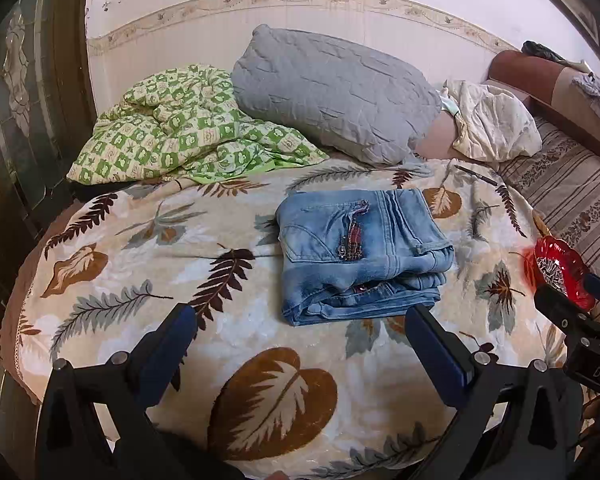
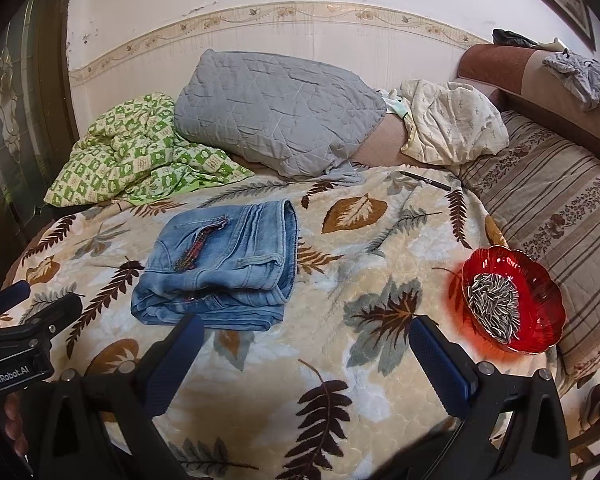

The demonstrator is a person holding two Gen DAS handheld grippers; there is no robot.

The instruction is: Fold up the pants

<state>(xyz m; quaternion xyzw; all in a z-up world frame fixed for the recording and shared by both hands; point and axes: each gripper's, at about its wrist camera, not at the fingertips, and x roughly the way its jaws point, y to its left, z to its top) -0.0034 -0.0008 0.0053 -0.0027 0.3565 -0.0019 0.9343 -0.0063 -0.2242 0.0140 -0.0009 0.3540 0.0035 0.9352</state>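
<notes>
The pants (image 1: 362,254) are faded, matt blue denim lying on a plush, embossed leaf-print blanket (image 1: 236,380), near a glossy, translucent red bowl (image 2: 514,298), while a quilted grey fabric pillow (image 1: 332,94) and crumpled green checked cotton quilt (image 1: 180,128) sit behind.
</notes>
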